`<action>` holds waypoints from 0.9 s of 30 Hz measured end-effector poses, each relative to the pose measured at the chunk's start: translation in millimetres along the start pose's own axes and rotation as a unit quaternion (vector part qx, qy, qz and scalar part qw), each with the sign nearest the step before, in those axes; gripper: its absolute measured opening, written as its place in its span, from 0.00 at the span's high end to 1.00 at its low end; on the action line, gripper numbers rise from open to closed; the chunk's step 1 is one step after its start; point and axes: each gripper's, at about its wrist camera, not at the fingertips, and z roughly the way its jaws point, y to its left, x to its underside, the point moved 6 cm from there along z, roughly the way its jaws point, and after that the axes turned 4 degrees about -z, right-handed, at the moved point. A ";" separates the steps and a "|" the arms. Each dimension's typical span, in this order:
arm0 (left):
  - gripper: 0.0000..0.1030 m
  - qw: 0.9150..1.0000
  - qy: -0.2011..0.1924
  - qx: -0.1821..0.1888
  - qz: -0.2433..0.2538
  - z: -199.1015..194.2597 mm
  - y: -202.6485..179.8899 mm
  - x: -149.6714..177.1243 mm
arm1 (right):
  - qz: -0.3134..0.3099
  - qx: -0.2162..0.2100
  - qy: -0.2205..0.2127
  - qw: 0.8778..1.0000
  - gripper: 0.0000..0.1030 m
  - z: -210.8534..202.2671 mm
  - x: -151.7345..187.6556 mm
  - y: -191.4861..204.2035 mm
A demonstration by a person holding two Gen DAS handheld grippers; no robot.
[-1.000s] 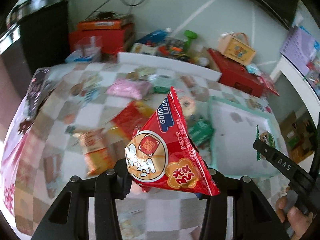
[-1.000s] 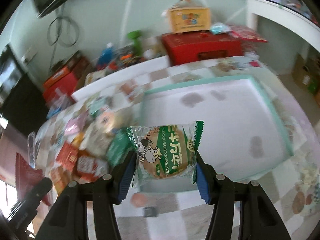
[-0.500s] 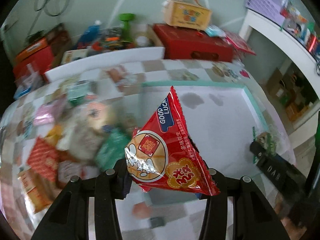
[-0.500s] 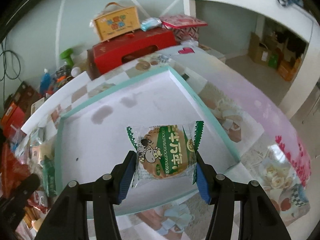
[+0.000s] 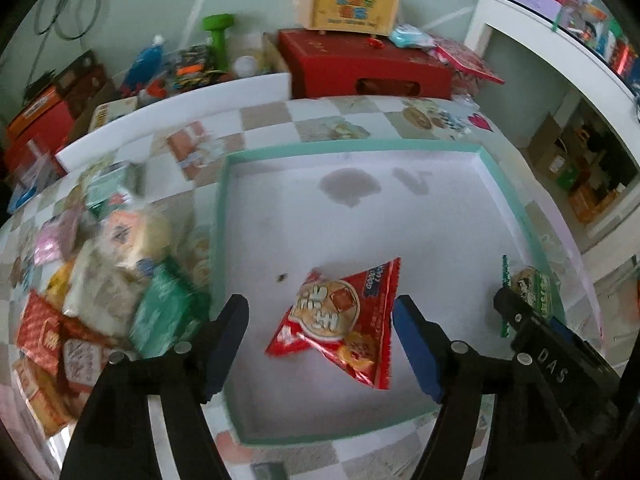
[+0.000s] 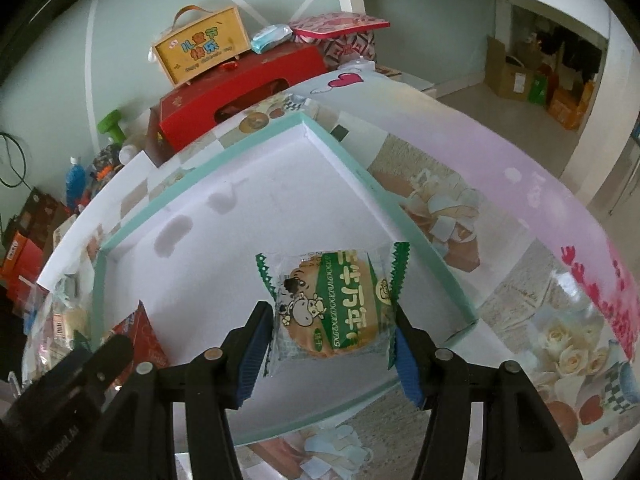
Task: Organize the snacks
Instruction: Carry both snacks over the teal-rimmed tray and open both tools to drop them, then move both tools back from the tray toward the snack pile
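Note:
A shallow white box with a mint-green rim [image 5: 219, 216] [image 6: 352, 160] lies on the checked tablecloth. My left gripper [image 5: 320, 332] is open above its near part, and a red triangular snack packet [image 5: 340, 320] lies in the box between the fingers; a corner of it shows in the right wrist view [image 6: 140, 332]. My right gripper [image 6: 332, 340] is shut on a green-and-clear wrapped round cake [image 6: 336, 308] and holds it over the box's right part. That cake and gripper show at the right of the left wrist view [image 5: 532, 292].
A pile of mixed snack packets [image 5: 104, 280] lies on the table left of the box. A red carton [image 5: 364, 64] with a yellow carry box [image 5: 348, 4] stands behind, beside a green dumbbell [image 5: 218, 36] and bottles. The table edge [image 6: 540, 184] drops off at right.
My left gripper moved right over the box, opened and let go of the red packet, which now lies inside. My right gripper moved right with the cake still held.

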 end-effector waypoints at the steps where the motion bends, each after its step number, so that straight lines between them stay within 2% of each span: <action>1: 0.27 1.000 -0.004 -0.004 -0.005 -4.5 4.5 0.2 | 0.001 -0.002 0.000 1.000 0.41 0.2 0.2 -0.1; 4: 0.22 0.999 -0.020 -0.015 -0.023 -19.5 21.2 -1.4 | -0.002 -0.014 0.003 1.000 0.37 -0.8 1.3 2.9; 6: 0.14 0.999 -0.026 -0.023 -0.036 -25.3 32.3 -1.8 | -0.012 -0.025 -0.005 1.000 0.23 -4.2 -1.1 7.4; 7: 0.12 0.998 -0.028 -0.028 -0.046 -28.1 40.3 -1.4 | -0.013 -0.028 -0.011 0.999 0.13 -6.4 -2.5 8.4; 8: 0.12 0.998 -0.030 -0.030 -0.053 -29.6 46.1 -1.0 | -0.012 -0.028 -0.017 0.999 0.07 -8.9 -3.4 9.0; 11: 0.11 0.996 -0.035 -0.049 -0.068 -33.3 68.9 2.6 | -0.019 -0.023 -0.024 0.999 0.05 -13.4 -5.0 12.7; 14: 0.01 0.993 -0.041 -0.073 -0.081 -35.1 88.5 6.8 | -0.033 -0.014 -0.026 0.999 0.00 -13.3 -5.1 17.4; 20: 0.01 0.985 -0.058 -0.115 -0.111 -40.5 131.7 16.5 | -0.072 -0.003 -0.046 0.996 0.00 -19.3 -8.1 33.1; 27: 0.01 0.980 -0.066 -0.129 -0.136 -50.5 170.7 28.6 | -0.090 -0.013 -0.075 0.993 0.00 -33.9 -9.7 56.8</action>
